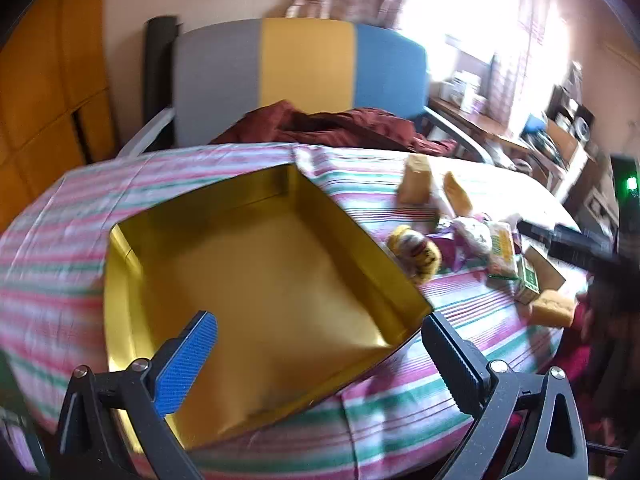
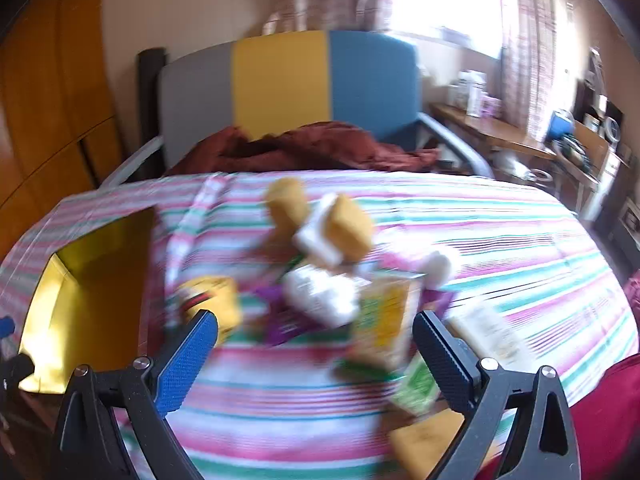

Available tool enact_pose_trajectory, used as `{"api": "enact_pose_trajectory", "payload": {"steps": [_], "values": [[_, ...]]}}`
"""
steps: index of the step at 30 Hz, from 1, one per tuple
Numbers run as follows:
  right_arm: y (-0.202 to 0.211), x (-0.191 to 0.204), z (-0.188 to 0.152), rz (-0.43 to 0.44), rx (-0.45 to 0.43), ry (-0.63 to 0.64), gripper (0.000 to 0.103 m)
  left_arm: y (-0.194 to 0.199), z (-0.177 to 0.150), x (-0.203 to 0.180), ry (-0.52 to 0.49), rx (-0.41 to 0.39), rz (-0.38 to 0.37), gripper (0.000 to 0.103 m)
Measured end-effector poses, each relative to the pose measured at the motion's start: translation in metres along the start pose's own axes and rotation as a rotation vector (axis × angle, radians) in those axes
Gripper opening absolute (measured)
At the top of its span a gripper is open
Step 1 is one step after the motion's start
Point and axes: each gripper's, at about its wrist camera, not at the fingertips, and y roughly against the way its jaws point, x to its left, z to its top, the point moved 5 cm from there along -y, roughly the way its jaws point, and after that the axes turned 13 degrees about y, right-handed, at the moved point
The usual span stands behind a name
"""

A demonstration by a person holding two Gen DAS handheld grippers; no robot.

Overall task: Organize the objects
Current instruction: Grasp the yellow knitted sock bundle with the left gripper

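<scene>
A gold tin box [image 1: 256, 284] lies open on the striped tablecloth, with nothing inside. My left gripper [image 1: 320, 344] is open and empty, hovering over the box's near corner. The box also shows at the left in the right wrist view [image 2: 84, 292]. A heap of small items lies to the box's right: a yellow striped toy [image 1: 416, 252], tan sponges [image 1: 416, 180], a white packet [image 2: 320, 296], a yellow-green packet [image 2: 384, 320] and a green box [image 2: 416, 384]. My right gripper [image 2: 316, 336] is open and empty, just above the near side of the heap. The right view is blurred.
The round table [image 2: 500, 240] has a pink, green and white striped cloth. A grey, yellow and blue chair [image 1: 304, 68] with a dark red cloth [image 1: 332, 124] stands behind it. A cluttered desk [image 1: 500, 128] stands at the right. My right gripper's body [image 1: 580, 244] shows in the left view.
</scene>
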Motion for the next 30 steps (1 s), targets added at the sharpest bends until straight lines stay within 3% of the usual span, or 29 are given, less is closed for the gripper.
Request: {"api": "enact_pose_trajectory", "payload": {"steps": [7,16,20,26,29,30], "values": [[-0.006,-0.076,0.016,-0.079,-0.053,-0.092,0.100,-0.031,0.022,-0.050,-0.127,0.075,-0.106,0.103],[-0.028,-0.144,-0.016,0.057,-0.034,-0.451,0.100,-0.084,0.037,-0.095,-0.312,0.118,-0.035,0.103],[-0.029,-0.154,-0.026,0.094,-0.027,-0.534,0.100,-0.115,0.035,-0.111,-0.391,0.179,-0.040,0.103],[-0.033,-0.154,-0.028,0.120,-0.016,-0.555,0.100,-0.151,0.026,-0.125,-0.479,0.267,-0.021,0.101],[-0.035,-0.154,-0.028,0.124,-0.013,-0.563,0.100,-0.169,0.021,-0.126,-0.487,0.329,-0.002,0.079],[-0.035,-0.155,-0.029,0.125,-0.012,-0.567,0.100,-0.174,0.020,-0.126,-0.474,0.360,-0.008,0.063]]}}
